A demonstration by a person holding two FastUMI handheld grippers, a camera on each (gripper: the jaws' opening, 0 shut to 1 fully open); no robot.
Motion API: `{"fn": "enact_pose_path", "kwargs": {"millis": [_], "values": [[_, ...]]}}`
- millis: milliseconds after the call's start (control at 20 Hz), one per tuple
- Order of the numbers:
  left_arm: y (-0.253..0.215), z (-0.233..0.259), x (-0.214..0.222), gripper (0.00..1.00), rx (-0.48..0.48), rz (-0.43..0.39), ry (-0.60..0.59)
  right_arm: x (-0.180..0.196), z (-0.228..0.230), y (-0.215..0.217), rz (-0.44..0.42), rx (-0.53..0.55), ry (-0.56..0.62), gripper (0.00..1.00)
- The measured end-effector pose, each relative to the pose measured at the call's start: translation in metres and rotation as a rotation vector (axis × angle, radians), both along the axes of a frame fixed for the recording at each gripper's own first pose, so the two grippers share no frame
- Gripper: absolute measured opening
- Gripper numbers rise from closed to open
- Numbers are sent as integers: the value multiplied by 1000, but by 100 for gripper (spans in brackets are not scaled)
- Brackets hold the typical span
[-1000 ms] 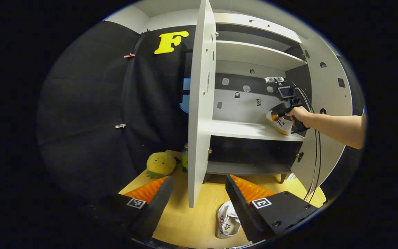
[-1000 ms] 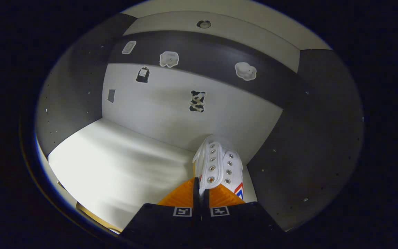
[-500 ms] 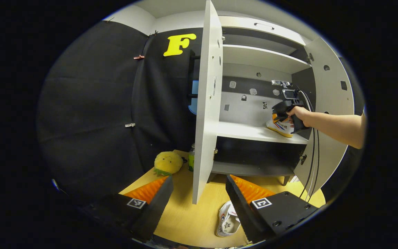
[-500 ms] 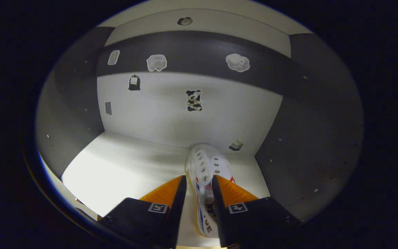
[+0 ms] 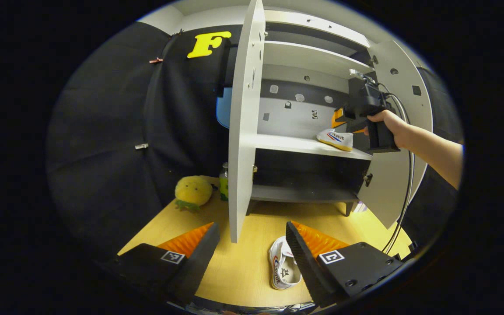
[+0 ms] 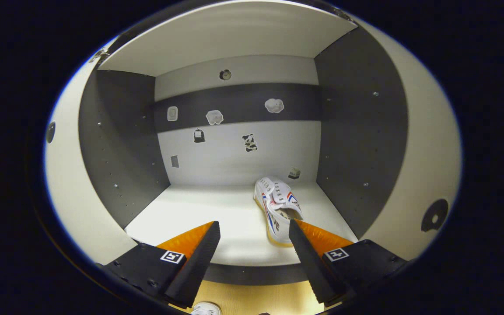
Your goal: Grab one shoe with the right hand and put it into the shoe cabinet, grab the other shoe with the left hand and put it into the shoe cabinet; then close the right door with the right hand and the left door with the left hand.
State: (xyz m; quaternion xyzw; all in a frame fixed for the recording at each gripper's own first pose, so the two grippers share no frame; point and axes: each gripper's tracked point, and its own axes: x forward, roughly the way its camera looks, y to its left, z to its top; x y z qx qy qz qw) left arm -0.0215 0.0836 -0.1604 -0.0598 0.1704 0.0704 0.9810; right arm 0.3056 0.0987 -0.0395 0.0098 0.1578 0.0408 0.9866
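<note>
Far left of the left claw (image 5: 252, 245): a yellow plush toy (image 5: 193, 192) and a green bottle (image 5: 223, 181) on the wooden floor (image 5: 243, 271), untouched. Left claw itself spread wide, gripping nothing, hovering low. Just inside its right finger, on the floor: the second shoe (image 5: 282, 269), not yet picked up. Ahead and above: the shoe cabinet (image 5: 309, 65) with left door (image 5: 241, 131) and right door (image 5: 394, 144) both swung open.

Further right, the change: a second ago clamped on the first shoe (image 6: 278, 205), half a second ago loosened around it, now the right claw (image 6: 254, 245) pulled back clear of the middle shelf (image 6: 217, 218), fingers parted and empty. First shoe left lying on that shelf, ahead of the claw and nearer its right finger, close to the right side wall. Seen from the left gripper view, right claw (image 5: 344, 118) raised above the shoe, held by a hand (image 5: 394, 129).

Likely meaning: first placement done; second shoe next, then the doors.
</note>
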Motion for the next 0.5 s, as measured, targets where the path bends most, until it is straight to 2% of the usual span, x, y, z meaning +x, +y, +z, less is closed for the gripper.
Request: {"fn": "enact_pose_path", "kwargs": {"millis": [250,500], "values": [[-2,-55,13,95,-9,-98,73,-95,-29,-7,11,41,-26,100],[-27,-109,27,95,-82,-218,172,-183,-94,-30,-6,-27,46,100]]}}
